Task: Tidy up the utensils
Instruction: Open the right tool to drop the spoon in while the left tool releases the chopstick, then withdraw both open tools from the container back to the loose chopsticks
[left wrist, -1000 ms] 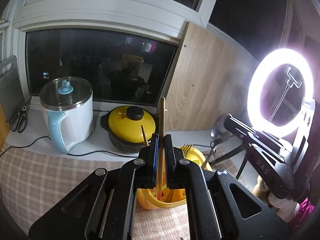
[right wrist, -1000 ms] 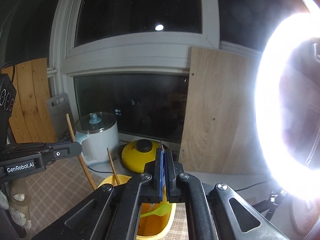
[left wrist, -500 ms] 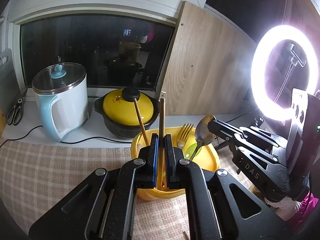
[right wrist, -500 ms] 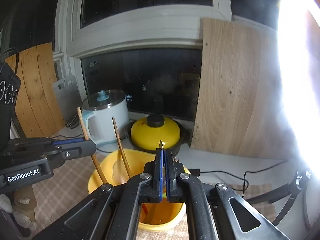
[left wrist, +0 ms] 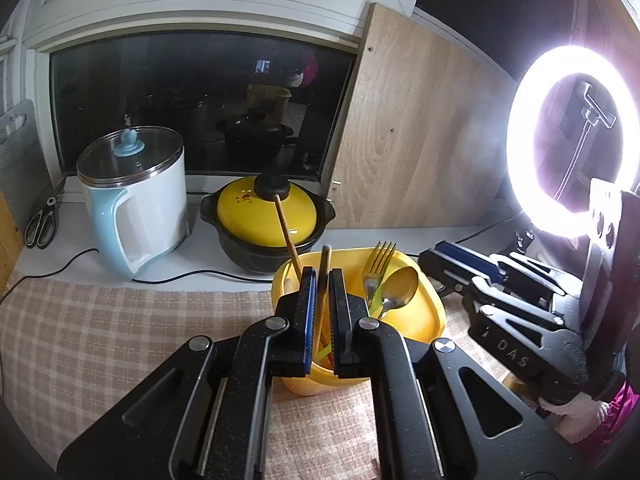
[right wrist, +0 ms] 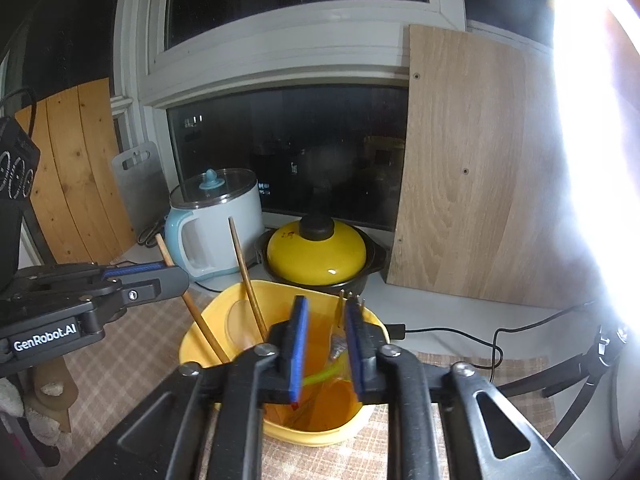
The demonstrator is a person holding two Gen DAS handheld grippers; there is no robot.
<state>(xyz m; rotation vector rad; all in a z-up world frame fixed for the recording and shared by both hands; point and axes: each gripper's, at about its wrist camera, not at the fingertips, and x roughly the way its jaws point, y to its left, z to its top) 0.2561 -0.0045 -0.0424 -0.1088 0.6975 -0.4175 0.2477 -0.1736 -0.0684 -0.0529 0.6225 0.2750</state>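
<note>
A smooth, round yellow plastic tub (left wrist: 432, 312) is being kept on the checked woven cloth (left wrist: 100, 328), with a metal fork (left wrist: 378, 266), a glossy spoon (left wrist: 402, 284) and a loose wooden chopstick (left wrist: 286, 236) being propped inside. A second slim wooden chopstick (left wrist: 325, 276) is being pinched upright over the tub by the left gripper (left wrist: 322, 280), angled downward. The right gripper (right wrist: 326, 320), also tilted down over the tub, has just been opening; nothing is being gripped between its parted blue pads (right wrist: 299, 336).
</note>
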